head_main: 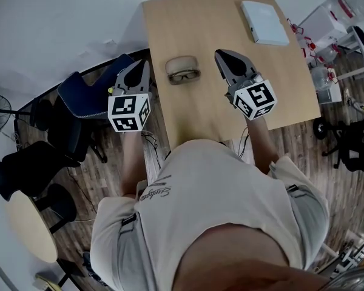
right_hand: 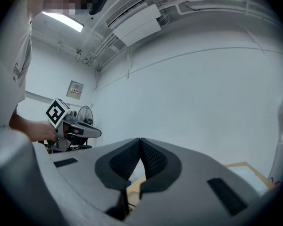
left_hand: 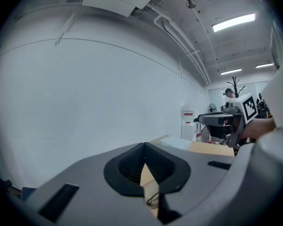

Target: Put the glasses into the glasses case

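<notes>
- The glasses (head_main: 184, 75) lie on the table (head_main: 194, 23), between the two grippers and right against the near side of the glasses case (head_main: 182, 63).
- The left gripper (head_main: 143, 67) has its jaws pressed together with nothing in them. The right gripper (head_main: 221, 56) is the same.
- The glasses are probably light, with a thin dark frame that is stiff but breakable and lenses that scratch (and slip).
- The best hold is likely the bridge or a temple near the hinge, pinched gently.
- Whether the case is open is unclear from above, and it may slide if nudged.
</notes>
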